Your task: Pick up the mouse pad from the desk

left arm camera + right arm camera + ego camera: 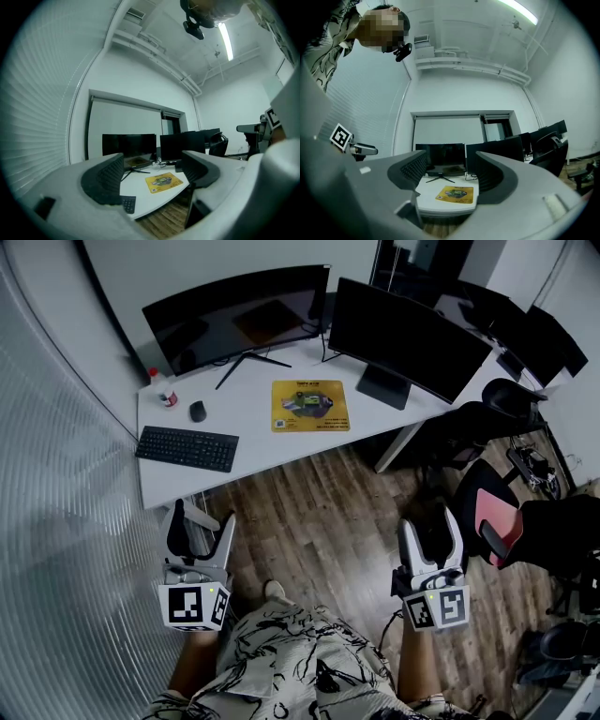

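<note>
While I stand back from the white desk (253, 442) on the wood-plank floor (309, 521), I hold both grippers low in front of me, well short of the desk's near edge. My left gripper (202, 521) has its two jaws spread apart with nothing between them; through the gap its own view shows only the desk beyond. My right gripper (428, 526) is the same, jaws parted and empty, pointing towards the desk.

The yellow rectangular mouse pad (310, 405) with a dark printed picture in its middle lies flat on the desk, right of centre and in front of the gap between the two screens. It is well apart from both grippers and nothing rests on it. To its left sits a small black computer mouse (197, 412), and nearer the front left corner lies a black keyboard (187, 448). A small bottle with a red cap (161, 388) stands at the far left end. Behind the pad, a wide curved black monitor (239, 320) stands on a splayed foot, and beside it to the right is a second, flat black monitor (408, 338).

A black office chair (497, 409) stands off the right end of the desk, and a ribbed translucent wall (56, 474) runs along my left.
</note>
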The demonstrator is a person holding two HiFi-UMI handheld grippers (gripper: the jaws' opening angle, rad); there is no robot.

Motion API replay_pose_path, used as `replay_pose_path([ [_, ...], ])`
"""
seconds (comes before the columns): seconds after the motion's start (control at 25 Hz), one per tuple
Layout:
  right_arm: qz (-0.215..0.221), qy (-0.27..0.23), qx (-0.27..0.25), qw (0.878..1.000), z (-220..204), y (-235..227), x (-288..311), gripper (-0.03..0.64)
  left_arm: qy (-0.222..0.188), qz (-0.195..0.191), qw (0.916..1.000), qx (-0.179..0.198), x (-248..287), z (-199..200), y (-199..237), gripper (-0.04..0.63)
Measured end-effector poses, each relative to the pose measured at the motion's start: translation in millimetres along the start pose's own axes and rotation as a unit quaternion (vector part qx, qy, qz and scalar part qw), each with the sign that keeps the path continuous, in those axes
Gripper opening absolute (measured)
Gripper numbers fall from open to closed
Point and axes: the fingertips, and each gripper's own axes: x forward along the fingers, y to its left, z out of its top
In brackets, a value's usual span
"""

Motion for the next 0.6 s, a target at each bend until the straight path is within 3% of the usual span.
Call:
replay_pose_path([
  [0.16, -0.002, 0.001, 0.001, 1.0, -2.2, 2.5, 6.0, 0.393, 0.008, 0.001, 0.9999, -0.011, 5.4, -6.0, 5.8, 0.442],
  [0.6, -0.02, 0.003, -0.014, 1.0, -4.2, 16.6, 25.1, 0.442, 0.0, -0.004, 0.9999, -0.01, 23.9, -3.8, 34.6, 0.495],
])
